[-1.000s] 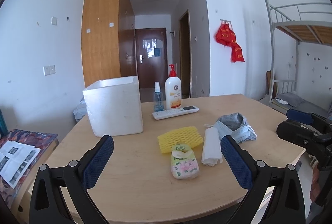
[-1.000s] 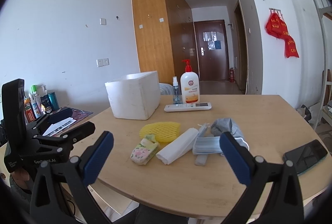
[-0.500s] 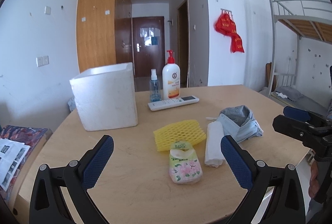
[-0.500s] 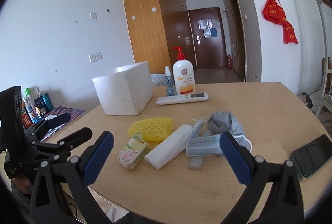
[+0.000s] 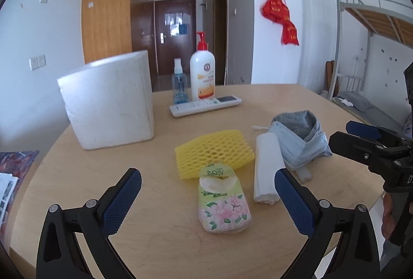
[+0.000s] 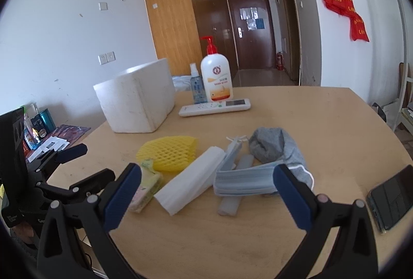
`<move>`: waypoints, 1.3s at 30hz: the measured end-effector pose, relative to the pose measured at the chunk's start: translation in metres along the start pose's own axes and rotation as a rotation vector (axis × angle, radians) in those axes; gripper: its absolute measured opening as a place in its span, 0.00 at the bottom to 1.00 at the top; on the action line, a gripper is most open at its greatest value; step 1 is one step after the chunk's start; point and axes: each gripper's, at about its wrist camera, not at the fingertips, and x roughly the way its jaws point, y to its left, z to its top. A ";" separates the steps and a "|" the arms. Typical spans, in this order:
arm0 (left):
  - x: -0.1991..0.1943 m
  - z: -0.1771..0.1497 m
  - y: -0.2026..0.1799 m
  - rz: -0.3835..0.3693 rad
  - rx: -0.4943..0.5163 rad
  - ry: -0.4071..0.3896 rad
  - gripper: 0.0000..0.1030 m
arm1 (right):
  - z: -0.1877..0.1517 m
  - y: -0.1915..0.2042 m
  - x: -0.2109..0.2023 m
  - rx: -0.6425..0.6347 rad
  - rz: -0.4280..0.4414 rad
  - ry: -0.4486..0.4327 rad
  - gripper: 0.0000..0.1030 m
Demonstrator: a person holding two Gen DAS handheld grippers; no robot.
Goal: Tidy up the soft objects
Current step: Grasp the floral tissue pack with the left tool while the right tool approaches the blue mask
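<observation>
The left gripper (image 5: 207, 199) is held wide open above the round wooden table (image 5: 160, 240), with a crinkled floral tissue pack (image 5: 223, 206) lying between its ribbed blue pads. Just beyond it a yellow foam mesh sleeve (image 5: 214, 152) is seen; to its right, a white rolled cloth (image 5: 267, 168). The right gripper (image 6: 207, 195) is likewise spread, empty, before pleated blue face masks (image 6: 245, 178) and what may be a grey knit sock (image 6: 278, 147). A white styrofoam box (image 5: 108, 103) stands farther off.
</observation>
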 end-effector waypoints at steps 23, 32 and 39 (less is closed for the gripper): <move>0.061 -0.010 0.006 -0.048 -0.071 0.229 1.00 | 0.005 -0.007 0.036 -0.024 -0.004 0.117 0.87; 0.071 -0.012 0.005 -0.045 -0.079 0.293 0.94 | 0.001 -0.007 0.051 -0.028 0.010 0.174 0.74; 0.077 -0.014 0.002 -0.051 -0.083 0.326 0.81 | -0.001 -0.011 0.052 -0.015 -0.003 0.190 0.74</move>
